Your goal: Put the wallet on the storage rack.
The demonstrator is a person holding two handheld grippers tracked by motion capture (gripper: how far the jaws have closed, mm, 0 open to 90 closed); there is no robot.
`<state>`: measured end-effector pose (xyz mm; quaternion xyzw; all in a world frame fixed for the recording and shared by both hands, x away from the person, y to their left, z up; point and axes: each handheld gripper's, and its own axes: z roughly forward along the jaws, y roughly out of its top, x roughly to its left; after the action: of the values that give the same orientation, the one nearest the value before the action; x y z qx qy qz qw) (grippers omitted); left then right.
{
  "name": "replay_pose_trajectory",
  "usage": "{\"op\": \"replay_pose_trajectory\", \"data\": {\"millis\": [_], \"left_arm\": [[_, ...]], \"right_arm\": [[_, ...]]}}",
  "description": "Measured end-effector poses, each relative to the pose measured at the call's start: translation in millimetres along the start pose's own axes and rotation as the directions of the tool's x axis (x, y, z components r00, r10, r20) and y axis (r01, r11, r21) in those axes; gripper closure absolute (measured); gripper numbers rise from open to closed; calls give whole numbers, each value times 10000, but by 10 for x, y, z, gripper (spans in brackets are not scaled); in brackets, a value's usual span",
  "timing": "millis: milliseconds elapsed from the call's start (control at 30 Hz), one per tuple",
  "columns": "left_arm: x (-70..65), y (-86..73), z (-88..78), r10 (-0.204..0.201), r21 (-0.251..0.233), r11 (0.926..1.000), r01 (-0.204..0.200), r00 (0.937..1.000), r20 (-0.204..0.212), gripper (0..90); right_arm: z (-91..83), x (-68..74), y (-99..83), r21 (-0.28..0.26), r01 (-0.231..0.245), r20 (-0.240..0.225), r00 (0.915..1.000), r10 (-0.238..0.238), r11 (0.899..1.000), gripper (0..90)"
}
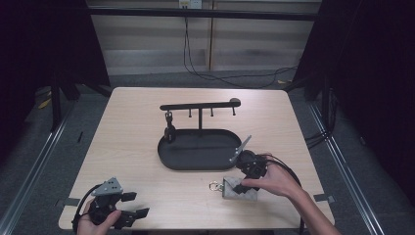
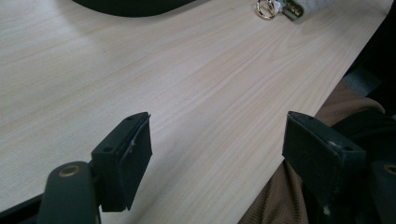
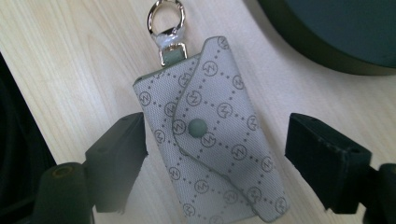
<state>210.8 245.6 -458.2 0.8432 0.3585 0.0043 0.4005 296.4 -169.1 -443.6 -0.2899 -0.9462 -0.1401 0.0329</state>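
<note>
A: Right gripper view: right tool [image 3: 212, 154] is held open astride the pouch [image 3: 212, 130], flat on the desk [image 3: 70, 56] beside the tray [image 3: 336, 32].

B: Left tool [image 2: 217, 154] is open, empty. Slippage is judged likely if the pouch is pinched off-centre.

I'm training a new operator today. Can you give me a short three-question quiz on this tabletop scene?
1. True or false: the right gripper is shut on the grey patterned fabric key pouch.
2. What hangs from the black metal hook stand: A) nothing B) one dark key fob C) three?
3. The pouch's gold clasp ring points toward which gripper?

Key: 1. False; its fingers straddle it, open. 2. B. 3. The left gripper.
</note>
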Motion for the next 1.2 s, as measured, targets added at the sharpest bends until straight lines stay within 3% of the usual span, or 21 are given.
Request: {"op": "replay_pose_trajectory", "data": {"millis": [233,533,833,1200], "left_arm": [[-2,0,3,25,10,10000,-25,10000,48,238],[-3,0,2,34,7,10000,-34,10000,74,239],[3,0,2,12,19,10000,-12,9999,106,239],[14,-2,1,-27,1,10000,27,9999,140,239]], "right_arm": [[120,4,43,550,507,-200,9986,-497,9972,220],[190,5,48,934,680,-109,9977,-673,9933,231],[227,18,83,1230,1184,-146,9930,-1175,9853,218],[270,5,121,1376,1375,-434,9902,-1327,9809,217]]}}
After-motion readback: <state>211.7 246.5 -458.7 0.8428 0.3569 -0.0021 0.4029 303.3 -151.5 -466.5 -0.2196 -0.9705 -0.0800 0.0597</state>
